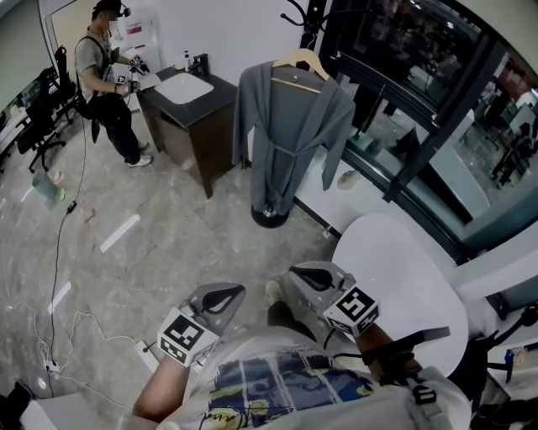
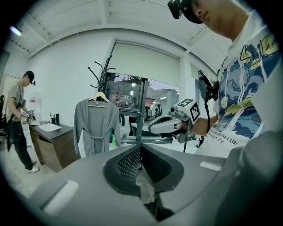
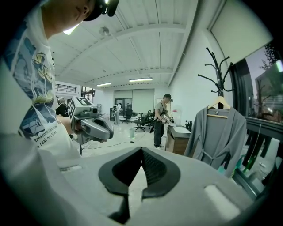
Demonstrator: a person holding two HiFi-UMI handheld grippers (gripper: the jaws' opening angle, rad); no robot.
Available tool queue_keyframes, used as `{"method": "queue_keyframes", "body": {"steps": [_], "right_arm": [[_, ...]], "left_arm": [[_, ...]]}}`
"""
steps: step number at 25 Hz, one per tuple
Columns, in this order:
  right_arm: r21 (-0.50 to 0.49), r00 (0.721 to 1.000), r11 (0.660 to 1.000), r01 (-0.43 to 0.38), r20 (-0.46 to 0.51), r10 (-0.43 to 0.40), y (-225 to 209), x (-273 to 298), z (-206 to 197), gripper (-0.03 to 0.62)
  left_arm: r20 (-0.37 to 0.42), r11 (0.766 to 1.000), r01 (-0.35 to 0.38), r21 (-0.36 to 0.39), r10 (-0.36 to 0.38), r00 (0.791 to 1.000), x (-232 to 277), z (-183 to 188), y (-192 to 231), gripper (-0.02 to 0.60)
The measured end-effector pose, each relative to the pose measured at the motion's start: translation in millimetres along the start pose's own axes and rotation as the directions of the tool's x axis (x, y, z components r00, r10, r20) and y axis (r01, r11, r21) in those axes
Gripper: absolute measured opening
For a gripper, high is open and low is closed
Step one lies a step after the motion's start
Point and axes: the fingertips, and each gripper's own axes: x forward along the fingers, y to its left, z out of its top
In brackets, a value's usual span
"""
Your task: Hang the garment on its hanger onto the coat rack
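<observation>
A grey robe (image 1: 290, 126) hangs on a wooden hanger (image 1: 301, 60) from the black coat rack (image 1: 307, 17), across the floor from me. The robe (image 2: 95, 128) and the rack (image 2: 102, 75) show at the left of the left gripper view. In the right gripper view the robe (image 3: 216, 132) is at the right. My left gripper (image 1: 220, 296) and right gripper (image 1: 313, 273) are held low near the person's torso, far from the robe. The left gripper (image 2: 140, 148) is shut with nothing in its jaws. The right gripper (image 3: 141, 150) is also shut and holds nothing.
A dark cabinet with a white sink (image 1: 189, 97) stands left of the rack, with another person (image 1: 105, 76) beside it. A white round table (image 1: 412, 285) is close on my right. A black-framed glass wall (image 1: 420, 109) runs behind the rack. Cables (image 1: 59, 252) lie on the floor at left.
</observation>
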Motion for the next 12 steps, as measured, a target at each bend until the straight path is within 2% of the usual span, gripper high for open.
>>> {"method": "queue_keyframes", "body": {"steps": [12], "right_arm": [[-0.023,1.0,1.0,-0.006,0.0,0.006,2.2,-5.3,1.5,0.002]], "left_arm": [[-0.01,1.0,0.004,0.005,-0.004,1.0,2.8,-0.7,-4.2,0.003]]}}
